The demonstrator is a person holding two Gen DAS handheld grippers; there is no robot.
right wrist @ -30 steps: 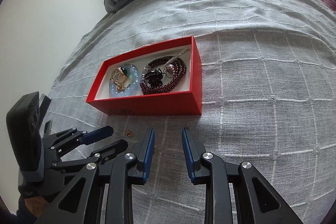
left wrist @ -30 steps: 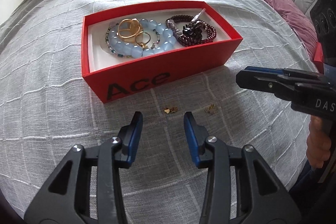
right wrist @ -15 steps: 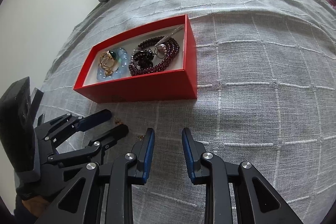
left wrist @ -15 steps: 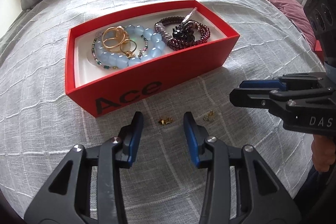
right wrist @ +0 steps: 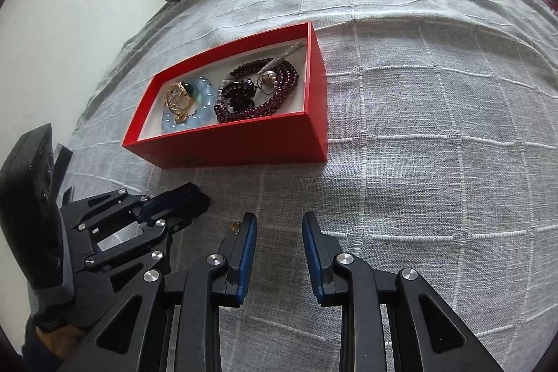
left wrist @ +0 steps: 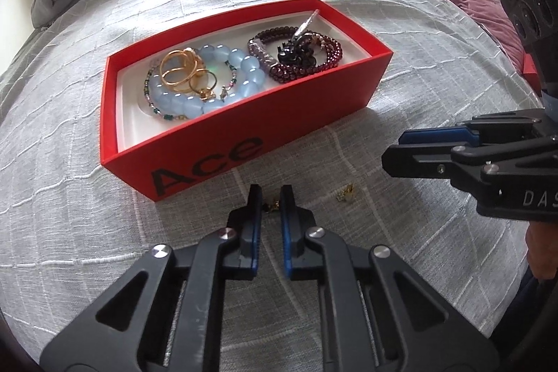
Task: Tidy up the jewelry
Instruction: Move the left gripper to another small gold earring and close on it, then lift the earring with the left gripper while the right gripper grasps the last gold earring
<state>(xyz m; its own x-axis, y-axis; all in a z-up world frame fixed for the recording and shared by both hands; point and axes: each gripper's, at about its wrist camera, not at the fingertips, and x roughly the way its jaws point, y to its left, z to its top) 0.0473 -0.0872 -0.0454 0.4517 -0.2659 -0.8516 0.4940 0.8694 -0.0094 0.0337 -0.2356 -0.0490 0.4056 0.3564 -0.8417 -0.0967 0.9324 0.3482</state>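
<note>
Two grippers over a grey quilted bedspread (left wrist: 104, 197): left gripper (left wrist: 271, 197) just closed around a gold earring (left wrist: 271, 206), right gripper (right wrist: 279, 225) parted, empty.

I see a tiny gold earring (left wrist: 271, 205) on the bedspread before the red box (left wrist: 265, 128) of bracelets; another (left wrist: 345, 192) lies beside it.

My tongs (left wrist: 271, 197) are matt black plastic with steel rivets. The bed (left wrist: 418, 58) wears a woven grey cloth; the box (left wrist: 244, 142) is smooth red card, the beads (left wrist: 244, 65) glossy.
</note>
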